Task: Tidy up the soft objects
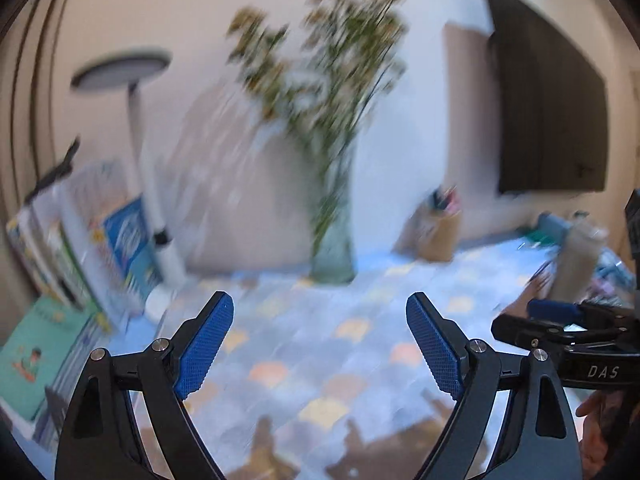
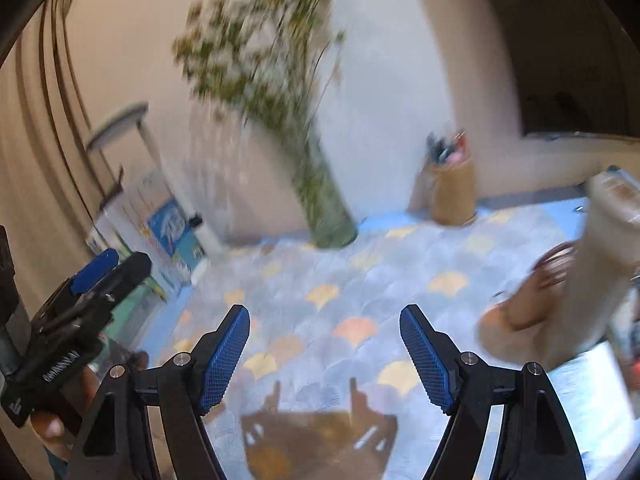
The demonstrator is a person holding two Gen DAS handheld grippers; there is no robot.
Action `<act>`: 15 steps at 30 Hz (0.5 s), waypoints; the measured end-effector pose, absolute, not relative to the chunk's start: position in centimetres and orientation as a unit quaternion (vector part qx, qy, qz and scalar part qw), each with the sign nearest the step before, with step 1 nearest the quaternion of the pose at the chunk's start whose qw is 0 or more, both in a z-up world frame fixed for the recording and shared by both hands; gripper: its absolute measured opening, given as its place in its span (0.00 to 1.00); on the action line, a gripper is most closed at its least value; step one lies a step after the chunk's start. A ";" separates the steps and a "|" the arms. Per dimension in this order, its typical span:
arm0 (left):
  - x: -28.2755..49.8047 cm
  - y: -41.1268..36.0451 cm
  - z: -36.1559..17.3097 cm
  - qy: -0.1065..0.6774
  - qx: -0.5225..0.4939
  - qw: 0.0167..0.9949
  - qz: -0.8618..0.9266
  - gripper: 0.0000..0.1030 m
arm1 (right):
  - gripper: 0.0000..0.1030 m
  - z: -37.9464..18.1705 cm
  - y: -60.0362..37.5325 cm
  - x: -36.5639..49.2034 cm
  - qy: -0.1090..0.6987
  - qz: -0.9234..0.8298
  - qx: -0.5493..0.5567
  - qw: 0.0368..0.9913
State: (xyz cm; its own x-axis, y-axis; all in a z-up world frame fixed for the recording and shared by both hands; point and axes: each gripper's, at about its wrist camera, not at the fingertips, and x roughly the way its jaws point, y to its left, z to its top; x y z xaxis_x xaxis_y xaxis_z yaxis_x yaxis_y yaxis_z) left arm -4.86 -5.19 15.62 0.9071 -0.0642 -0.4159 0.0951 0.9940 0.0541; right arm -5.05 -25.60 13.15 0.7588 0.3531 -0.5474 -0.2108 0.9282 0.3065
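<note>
Both views are smeared by motion. My left gripper [image 1: 320, 308] hangs open over a blue tablecloth [image 1: 312, 364] with yellow and orange fan shapes, with nothing between its blue pads. My right gripper [image 2: 324, 314] is open too, over the same cloth [image 2: 360, 280], and holds nothing. At the right stands a beige soft-looking thing [image 2: 600, 264] with a brown piece [image 2: 532, 300] against it; in the left wrist view this beige thing [image 1: 580, 256] is far right. Each gripper shows at the other view's edge: the right gripper [image 1: 560, 318] and the left gripper [image 2: 116, 268].
A glass vase of flowers [image 1: 332, 240] [image 2: 328, 208] stands at the back middle. A white desk lamp [image 1: 160, 216] and a row of books [image 1: 80, 248] fill the back left. A tan pen holder [image 2: 454, 196] sits at the back right under a dark screen [image 1: 548, 100].
</note>
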 end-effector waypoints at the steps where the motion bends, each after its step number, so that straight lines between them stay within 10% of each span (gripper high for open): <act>1: -4.4 -4.6 14.2 0.222 0.030 0.974 -0.032 0.85 | 0.74 12.1 -24.5 -4.5 0.318 0.143 0.101 0.932; 12: -0.3 -2.9 2.5 0.336 0.000 0.942 -0.021 0.85 | 0.75 2.8 -21.3 -2.6 0.334 0.039 0.022 0.941; 15: 0.3 -2.0 2.1 0.348 -0.020 0.937 0.000 0.85 | 0.95 2.7 -21.1 -3.0 0.326 0.024 0.015 0.945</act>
